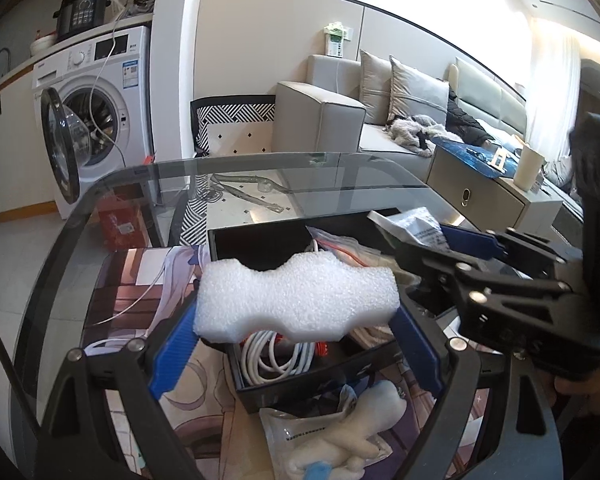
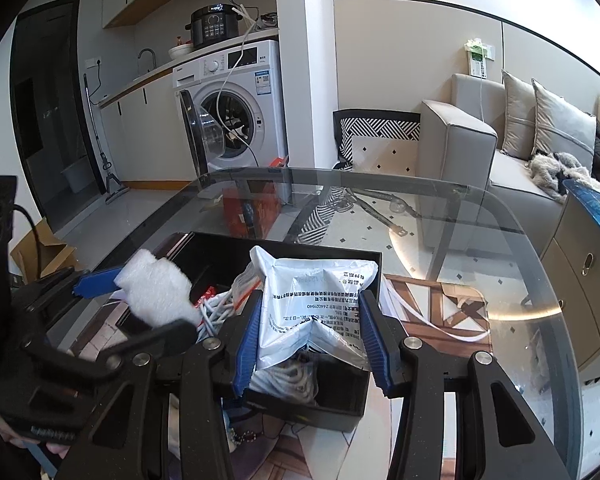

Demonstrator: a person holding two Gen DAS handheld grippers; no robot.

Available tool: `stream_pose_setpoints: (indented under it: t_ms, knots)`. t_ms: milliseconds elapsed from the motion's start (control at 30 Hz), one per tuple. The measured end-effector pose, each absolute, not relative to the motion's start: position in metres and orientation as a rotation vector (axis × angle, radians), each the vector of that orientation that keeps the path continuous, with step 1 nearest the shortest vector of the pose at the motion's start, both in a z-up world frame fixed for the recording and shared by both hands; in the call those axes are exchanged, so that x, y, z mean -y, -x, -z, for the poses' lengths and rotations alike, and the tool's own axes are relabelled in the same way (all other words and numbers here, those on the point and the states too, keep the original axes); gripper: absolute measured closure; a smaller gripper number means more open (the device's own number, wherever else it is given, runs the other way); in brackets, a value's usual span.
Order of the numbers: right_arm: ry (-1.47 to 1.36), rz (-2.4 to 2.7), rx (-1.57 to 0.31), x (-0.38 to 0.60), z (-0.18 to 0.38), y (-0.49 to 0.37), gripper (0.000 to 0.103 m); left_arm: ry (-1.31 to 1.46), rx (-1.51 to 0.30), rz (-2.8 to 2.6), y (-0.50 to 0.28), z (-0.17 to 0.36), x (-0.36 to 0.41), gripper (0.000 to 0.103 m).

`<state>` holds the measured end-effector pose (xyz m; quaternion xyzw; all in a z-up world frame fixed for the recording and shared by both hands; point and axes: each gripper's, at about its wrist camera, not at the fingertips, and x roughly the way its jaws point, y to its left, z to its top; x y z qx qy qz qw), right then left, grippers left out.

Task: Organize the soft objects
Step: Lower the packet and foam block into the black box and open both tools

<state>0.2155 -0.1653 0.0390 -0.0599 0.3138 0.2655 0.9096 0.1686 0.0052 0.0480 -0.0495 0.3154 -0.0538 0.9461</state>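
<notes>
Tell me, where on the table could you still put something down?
Bare glass table top lies beyond the black rectangular box, up to the far rim, and on its right side. The box is crowded with coiled white cables; the white foam block and white plastic pouch hang over it.

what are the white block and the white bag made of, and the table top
The white block in the left gripper looks like expanded foam: matte, beaded, pebbly surface. The white bag in the right gripper looks like thin glossy plastic film; it creases sharply and shines. The table top is clear glass: the floor shows through it.
</notes>
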Motion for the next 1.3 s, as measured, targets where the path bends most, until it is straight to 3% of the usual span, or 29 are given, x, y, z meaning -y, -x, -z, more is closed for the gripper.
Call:
stream_pose_setpoints:
  t_ms: [500, 933, 1300]
  knots:
    - [0.199, -0.558, -0.683, 0.143, -0.018, -0.235, 0.056, 0.136, -0.649, 0.110, -0.171, -0.047, -0.017, 0.013]
    - [0.277, -0.480, -0.559, 0.158, -0.030, -0.211, 0.024, 0.145, -0.650, 0.114, -0.171, -0.047, -0.017, 0.013]
    - [0.254, -0.451, -0.575, 0.189, -0.031, -0.197, 0.020, 0.101, -0.673, 0.118, -0.177, -0.045, -0.003, 0.008]
